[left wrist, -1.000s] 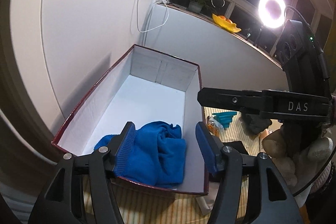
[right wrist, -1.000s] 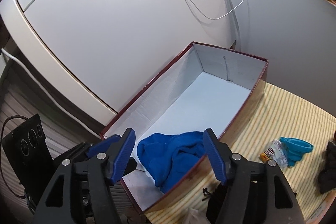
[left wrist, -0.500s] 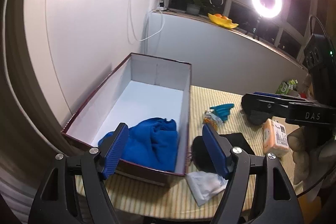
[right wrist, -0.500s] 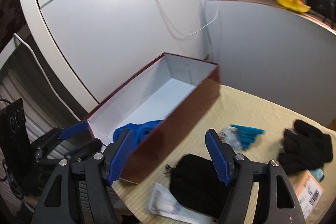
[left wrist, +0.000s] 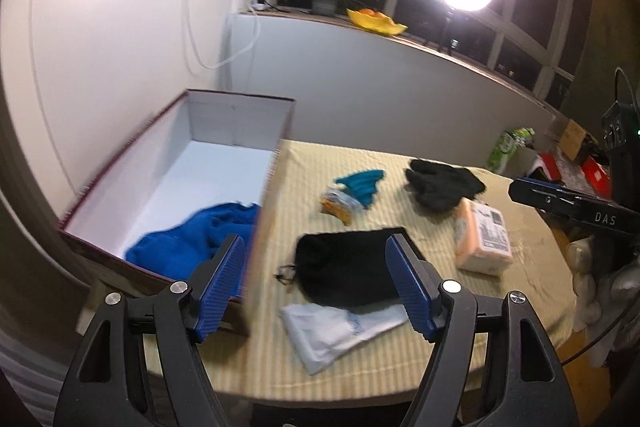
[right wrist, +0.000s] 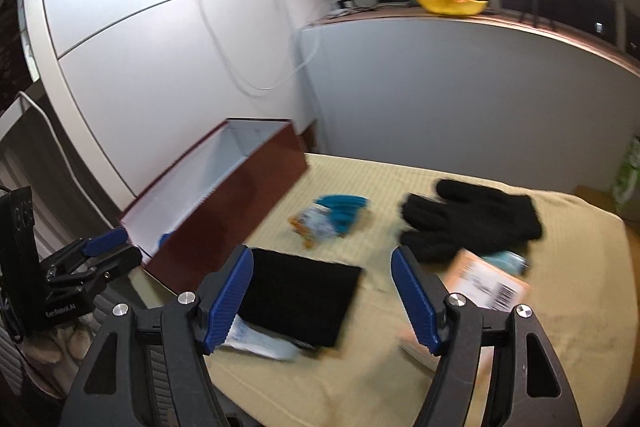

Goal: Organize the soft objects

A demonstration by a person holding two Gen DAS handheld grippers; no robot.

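Selecting next soft item: black pouch (left wrist: 344, 267) flat on bench (left wrist: 400, 367), beside box (left wrist: 132, 167) holding blue cloth (left wrist: 192, 243). Left gripper (left wrist: 316, 287) and right gripper (right wrist: 320, 299) spread, empty. Judgement: descend centred, pinch pouch only, avoid white packet (left wrist: 340, 331).

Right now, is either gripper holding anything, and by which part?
Nothing is held. The left gripper and right gripper both have open, empty jaws. The blue cloth lies in the box, free of both.
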